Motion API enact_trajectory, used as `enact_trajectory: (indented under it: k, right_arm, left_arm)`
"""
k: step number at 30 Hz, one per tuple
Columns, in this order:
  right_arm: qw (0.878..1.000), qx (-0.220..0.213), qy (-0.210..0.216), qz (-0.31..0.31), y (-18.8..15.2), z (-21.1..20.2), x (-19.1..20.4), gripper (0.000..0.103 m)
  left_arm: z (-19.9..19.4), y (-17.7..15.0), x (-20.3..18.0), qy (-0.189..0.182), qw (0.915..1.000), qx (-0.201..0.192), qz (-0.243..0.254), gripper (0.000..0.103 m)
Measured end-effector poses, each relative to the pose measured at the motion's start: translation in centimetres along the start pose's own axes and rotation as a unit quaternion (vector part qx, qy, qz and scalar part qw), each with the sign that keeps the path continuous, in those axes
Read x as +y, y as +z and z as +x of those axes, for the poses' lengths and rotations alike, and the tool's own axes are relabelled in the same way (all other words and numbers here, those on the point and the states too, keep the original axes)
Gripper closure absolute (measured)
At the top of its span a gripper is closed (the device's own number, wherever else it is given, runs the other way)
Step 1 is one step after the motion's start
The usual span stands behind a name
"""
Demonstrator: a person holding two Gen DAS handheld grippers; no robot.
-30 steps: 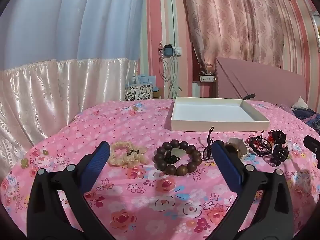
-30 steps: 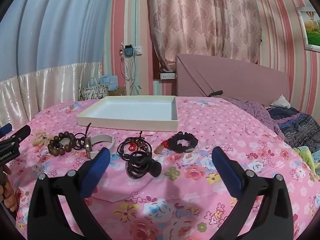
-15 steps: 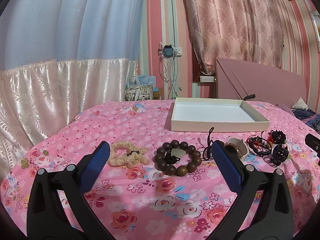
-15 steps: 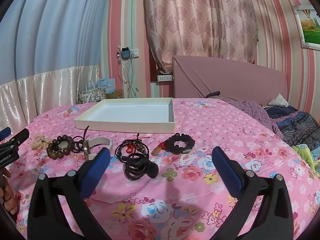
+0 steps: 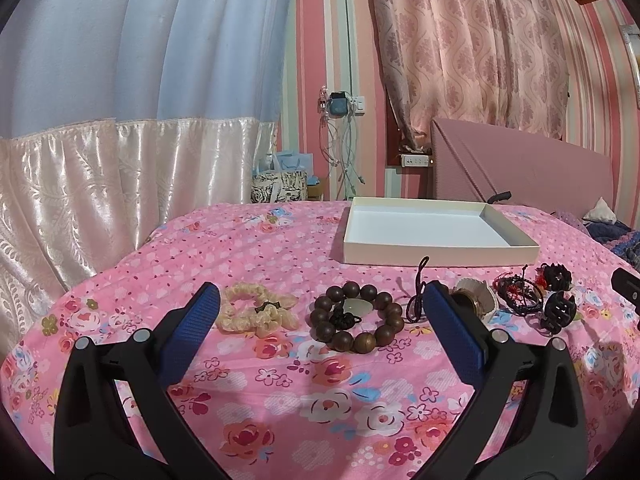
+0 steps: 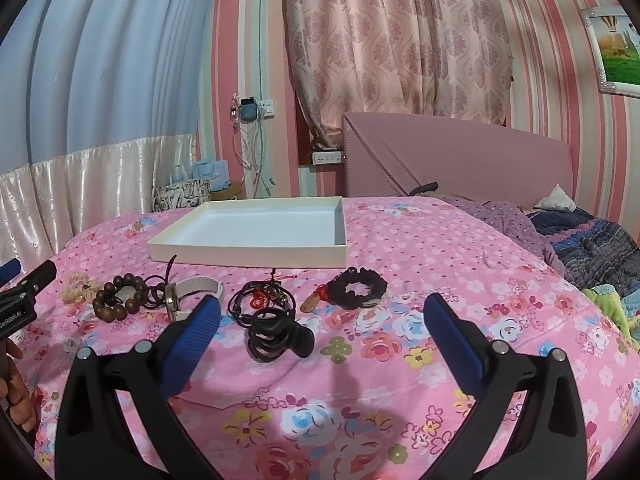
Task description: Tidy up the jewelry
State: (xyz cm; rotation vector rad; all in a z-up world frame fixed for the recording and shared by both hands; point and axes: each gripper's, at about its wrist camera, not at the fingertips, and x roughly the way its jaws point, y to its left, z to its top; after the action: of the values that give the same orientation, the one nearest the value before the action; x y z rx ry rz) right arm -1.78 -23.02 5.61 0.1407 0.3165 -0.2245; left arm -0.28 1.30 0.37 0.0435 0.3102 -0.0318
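Left gripper [image 5: 320,320] held agape above wooden bead bracelet [image 5: 357,317]; right gripper [image 6: 320,328] agape, empty, near black claw clip [image 6: 280,334]. White tray [image 6: 256,250] seen far.

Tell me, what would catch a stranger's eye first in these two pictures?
Probably the row of trinkets laid out on the pink flowered bedspread: a cream scrunchie, a brown wooden bead bracelet, a black hair claw and a black scrunchie. Just behind them sits an empty white tray. Low in each view, a pair of blue-padded fingers stands wide open, the left gripper facing the bracelet, the right gripper near the claw.
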Motion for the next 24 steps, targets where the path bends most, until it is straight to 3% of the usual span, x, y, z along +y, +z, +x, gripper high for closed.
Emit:
enact_trajectory:
  k: [24]
  right_arm:
    - [1.0,0.001,-0.005,0.003,-0.04,-0.02,-0.27,0.002]
  left_arm:
    - [-0.14,-0.04,0.16,0.001,1.0,-0.003,-0.004,0.003]
